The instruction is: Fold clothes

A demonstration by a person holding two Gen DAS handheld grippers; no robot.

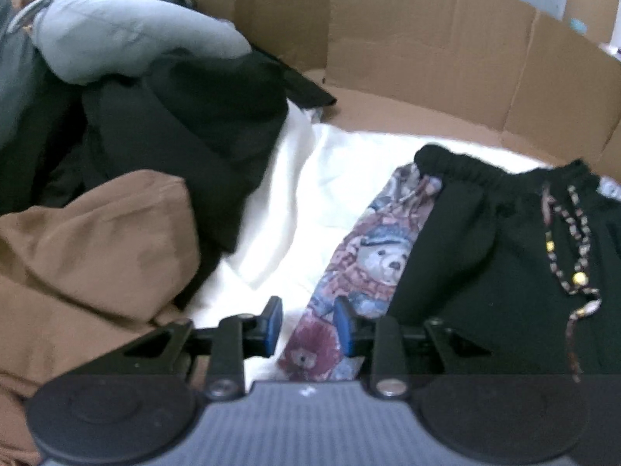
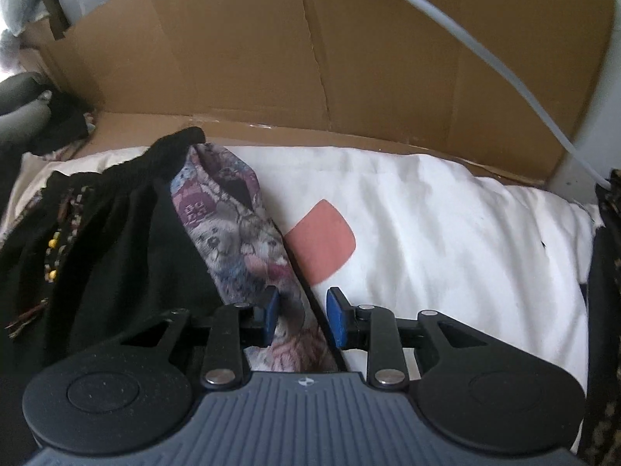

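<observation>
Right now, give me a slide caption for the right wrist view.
Right gripper open over the bear-print side panel of black trousers on a white sheet.

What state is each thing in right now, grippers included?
Left gripper: open, jaws over the teddy-bear print side panel, not pressing it.
Right gripper: open, the other print panel lies between the jaws, unclamped.
Black pants: flat on the white sheet, waistband away from the cameras, drawstring loose.
Brown garment: crumpled, unfolded.
Black garment: heaped.
Grey garment: heaped on top.
Cardboard box wall: upright behind.
</observation>
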